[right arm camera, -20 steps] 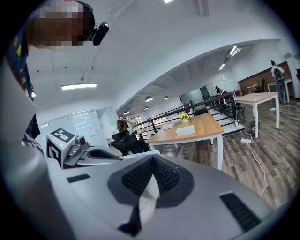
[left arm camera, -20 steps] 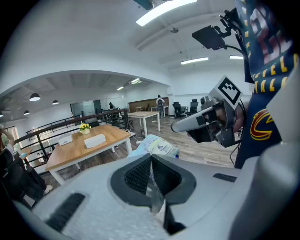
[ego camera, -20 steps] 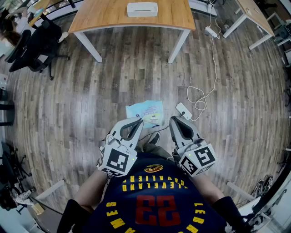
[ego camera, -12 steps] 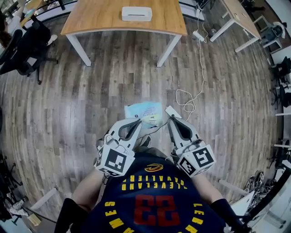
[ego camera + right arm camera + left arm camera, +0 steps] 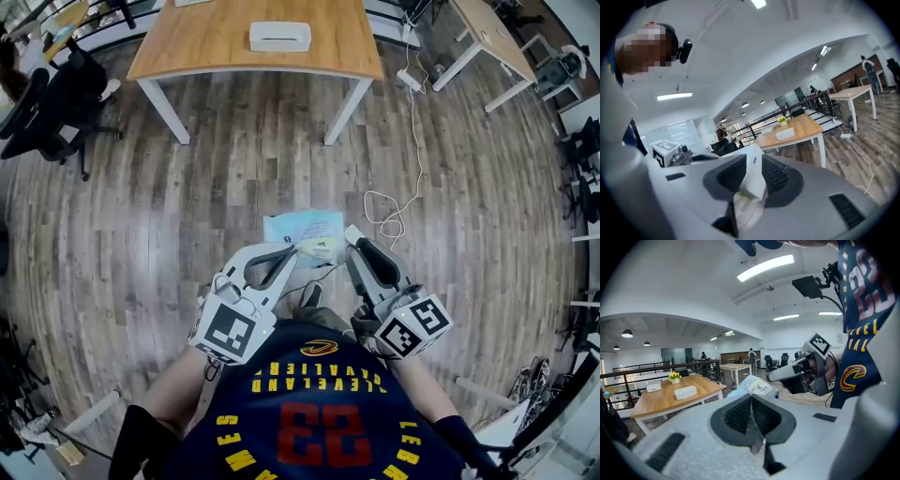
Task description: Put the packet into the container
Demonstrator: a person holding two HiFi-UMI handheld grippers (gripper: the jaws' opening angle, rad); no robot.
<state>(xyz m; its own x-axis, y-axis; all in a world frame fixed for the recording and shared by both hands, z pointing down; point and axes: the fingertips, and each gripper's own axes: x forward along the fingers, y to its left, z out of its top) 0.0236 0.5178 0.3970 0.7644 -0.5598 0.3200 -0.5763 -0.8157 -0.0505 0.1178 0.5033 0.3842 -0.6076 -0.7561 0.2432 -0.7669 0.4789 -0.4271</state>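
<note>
Pinching one packet edge each, left tool clenched, right tool clenched

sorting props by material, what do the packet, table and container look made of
Packet: probably thin plastic film, printed pale blue, with a slight sheen and a crinkled edge.
Table: wood or wood-look laminate, matte, with visible grain.
Container: white and smooth, probably plastic; too small to be sure.

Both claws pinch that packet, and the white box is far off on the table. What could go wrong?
The left gripper and right gripper each pinch only an edge of the packet; if they pull apart, it may tear or slip. A white cable lies on the floor short of the table with the container: possibly a trip hazard.
</note>
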